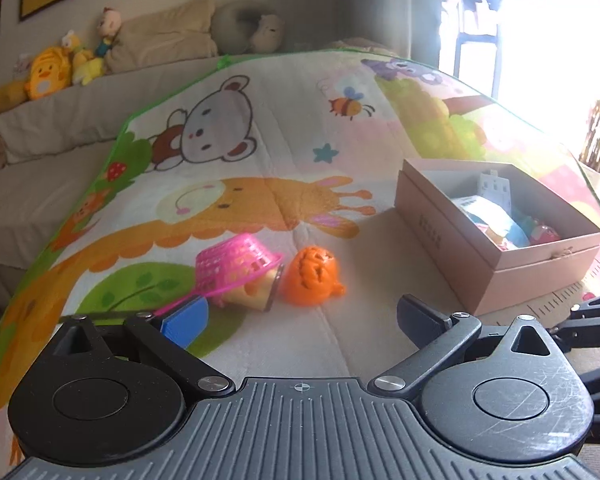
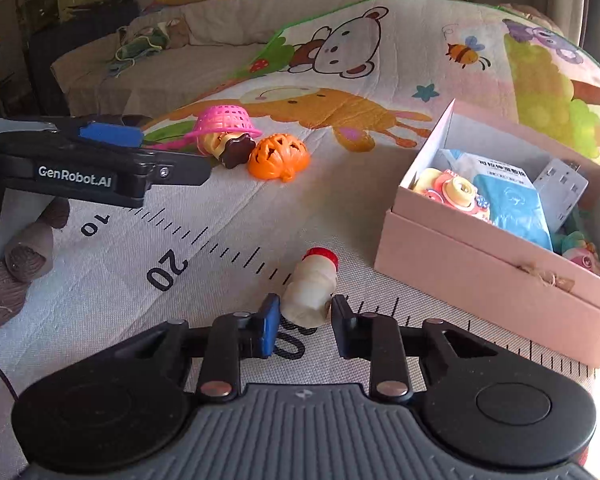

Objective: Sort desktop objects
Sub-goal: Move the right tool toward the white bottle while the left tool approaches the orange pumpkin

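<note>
Spread wide over bare mat, the left gripper (image 1: 300,320) faces the pink basket (image 1: 236,268) and orange pumpkin (image 1: 314,276) still unsorted mid-mat, while the right gripper (image 2: 305,322) seemingly just brackets the small bottle (image 2: 312,292) near the ruler edge, beside the part-filled box (image 2: 496,276).

Your left gripper (image 1: 300,316) has a ribbed grey body, two round black discs, silver pivot screws, black fingers (image 1: 422,320) and one blue pad. Your right gripper (image 2: 305,320) is built alike. White "GenRobot.AI" lettering marks the left gripper's side.
</note>
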`<state>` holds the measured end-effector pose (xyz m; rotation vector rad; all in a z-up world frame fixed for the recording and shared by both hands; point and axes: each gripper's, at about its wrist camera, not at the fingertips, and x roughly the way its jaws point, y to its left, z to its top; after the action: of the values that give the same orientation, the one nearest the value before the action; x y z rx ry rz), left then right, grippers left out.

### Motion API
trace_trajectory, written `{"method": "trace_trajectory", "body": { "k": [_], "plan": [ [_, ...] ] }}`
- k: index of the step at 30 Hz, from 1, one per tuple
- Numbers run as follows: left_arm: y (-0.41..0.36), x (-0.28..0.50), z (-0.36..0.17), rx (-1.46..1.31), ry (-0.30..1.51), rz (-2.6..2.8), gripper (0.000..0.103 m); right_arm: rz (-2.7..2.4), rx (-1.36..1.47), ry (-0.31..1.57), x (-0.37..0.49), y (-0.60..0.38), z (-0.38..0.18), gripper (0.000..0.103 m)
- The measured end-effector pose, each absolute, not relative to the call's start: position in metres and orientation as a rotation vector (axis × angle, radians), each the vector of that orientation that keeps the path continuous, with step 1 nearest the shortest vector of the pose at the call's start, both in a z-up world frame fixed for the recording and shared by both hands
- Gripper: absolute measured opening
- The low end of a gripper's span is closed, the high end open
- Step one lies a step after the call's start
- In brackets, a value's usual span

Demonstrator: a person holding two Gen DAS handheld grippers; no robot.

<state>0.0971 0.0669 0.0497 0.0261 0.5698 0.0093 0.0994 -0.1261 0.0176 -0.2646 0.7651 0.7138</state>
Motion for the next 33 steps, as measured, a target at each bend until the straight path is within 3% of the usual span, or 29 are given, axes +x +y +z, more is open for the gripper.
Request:
{"method": "trace_trajectory", "body": {
  "k": [2,4,11,14,17,18,22,28,33],
  "plan": [
    [0.052,0.109,0.051,0.102,0.554,0.006,0.101,0.716,-0.25,0.764,0.091,-0.138,0.019,0.027],
    [0.038,0.122,0.048,0.169,0.559,-0.019,0.076,0.691,-0.241,0.759,0.079,-0.154,0.018,0.027],
    [0.032,0.181,0.027,0.212,0.661,0.036,0.077,0.559,-0.112,0.731,0.06,-0.213,0.01,0.028],
    [0.034,0.189,0.021,0.241,0.689,0.034,0.076,0.514,-0.032,0.698,0.058,-0.232,0.005,0.043],
    [0.028,0.186,0.018,0.28,0.703,-0.02,0.076,0.501,0.046,0.686,0.06,-0.245,0.003,0.05],
    [0.024,0.184,0.018,0.287,0.71,-0.043,0.076,0.49,0.058,0.68,0.06,-0.248,0.003,0.058],
    [0.009,0.165,0.016,0.286,0.742,-0.137,0.059,0.475,0.085,0.682,0.064,-0.251,0.003,0.063],
    [-0.003,0.106,0.024,0.16,0.799,-0.352,0.062,0.445,0.084,0.642,0.06,-0.251,0.005,0.076],
    [-0.005,0.068,0.034,0.169,0.729,-0.311,0.086,0.448,0.074,0.648,0.061,-0.249,0.004,0.078]
  ]
}}
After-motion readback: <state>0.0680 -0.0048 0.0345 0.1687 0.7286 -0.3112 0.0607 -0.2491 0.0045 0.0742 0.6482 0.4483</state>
